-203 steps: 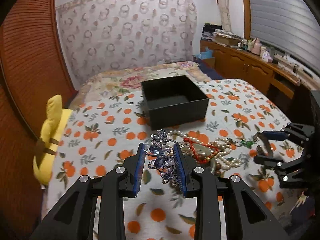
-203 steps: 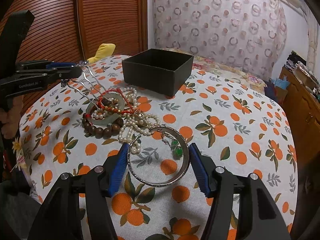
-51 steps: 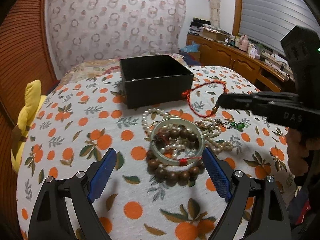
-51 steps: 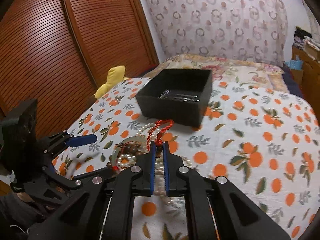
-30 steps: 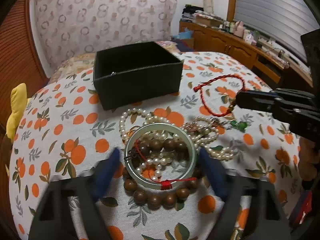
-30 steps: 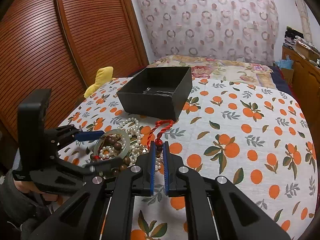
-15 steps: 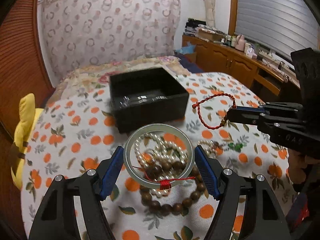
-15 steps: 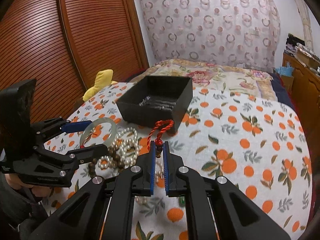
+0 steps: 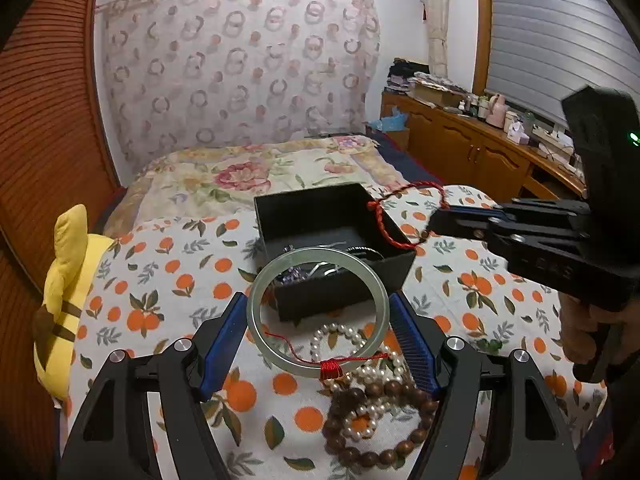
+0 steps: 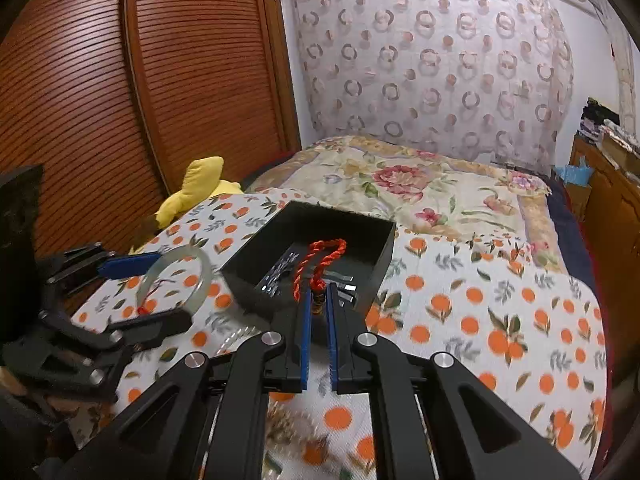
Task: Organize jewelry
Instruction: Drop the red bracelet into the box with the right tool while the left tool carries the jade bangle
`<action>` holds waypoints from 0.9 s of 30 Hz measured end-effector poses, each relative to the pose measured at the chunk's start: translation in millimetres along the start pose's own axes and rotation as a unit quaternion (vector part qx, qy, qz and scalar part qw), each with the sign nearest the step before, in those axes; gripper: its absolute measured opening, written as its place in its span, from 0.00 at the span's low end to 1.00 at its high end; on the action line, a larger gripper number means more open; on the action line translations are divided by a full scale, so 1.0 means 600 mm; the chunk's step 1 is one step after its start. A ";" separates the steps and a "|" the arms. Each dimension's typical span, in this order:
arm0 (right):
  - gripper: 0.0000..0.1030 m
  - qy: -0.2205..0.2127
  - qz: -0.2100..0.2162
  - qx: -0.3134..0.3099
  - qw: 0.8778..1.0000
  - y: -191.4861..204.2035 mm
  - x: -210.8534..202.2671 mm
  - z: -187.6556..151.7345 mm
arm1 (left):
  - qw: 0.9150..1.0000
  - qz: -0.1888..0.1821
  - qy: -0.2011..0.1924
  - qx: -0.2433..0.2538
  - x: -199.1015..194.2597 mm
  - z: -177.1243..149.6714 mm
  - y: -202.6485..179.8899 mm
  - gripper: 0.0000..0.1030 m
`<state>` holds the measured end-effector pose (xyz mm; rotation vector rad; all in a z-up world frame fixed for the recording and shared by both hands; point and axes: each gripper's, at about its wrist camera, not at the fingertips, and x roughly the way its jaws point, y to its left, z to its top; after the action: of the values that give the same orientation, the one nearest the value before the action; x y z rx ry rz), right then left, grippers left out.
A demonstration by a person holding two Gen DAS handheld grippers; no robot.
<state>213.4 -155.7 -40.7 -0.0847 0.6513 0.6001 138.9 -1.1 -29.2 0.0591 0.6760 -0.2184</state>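
Both grippers loaded at the black box (image 9: 328, 216).

Left gripper (image 9: 318, 334) is clamped across the jade bangle (image 9: 318, 312), held above the box's 6 o'clock wall. Right gripper (image 10: 318, 308) is pinched on the red cord bracelet (image 10: 320, 256) over the open box interior. Pearl strands (image 9: 356, 344) lie on the bed at 6 o'clock.

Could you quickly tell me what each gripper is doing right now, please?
Left gripper: closed on the jade bangle, lifted off the table.
Right gripper: closed on the red cord bracelet, over the black box.
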 end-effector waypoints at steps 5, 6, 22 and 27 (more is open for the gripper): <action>0.08 0.008 -0.002 -0.006 1.000 -0.007 0.041 0.031 | 1.000 0.005 -0.001 -0.001 0.010 0.012 0.007 0.67; 0.08 0.011 -0.002 -0.006 1.000 -0.008 0.049 0.035 | 1.000 0.006 -0.001 -0.003 0.012 0.015 0.009 0.67; 0.27 0.045 0.017 0.033 0.998 -0.060 0.118 0.051 | 1.000 0.014 0.001 -0.011 0.058 0.067 0.025 0.67; 0.27 0.036 0.009 0.038 0.999 -0.070 0.097 0.047 | 1.000 0.014 0.004 -0.009 0.077 0.079 0.016 0.67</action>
<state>289.0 -154.3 -57.4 -0.0286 0.7441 0.5913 205.1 -5.7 -21.4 0.0525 0.6838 -0.1863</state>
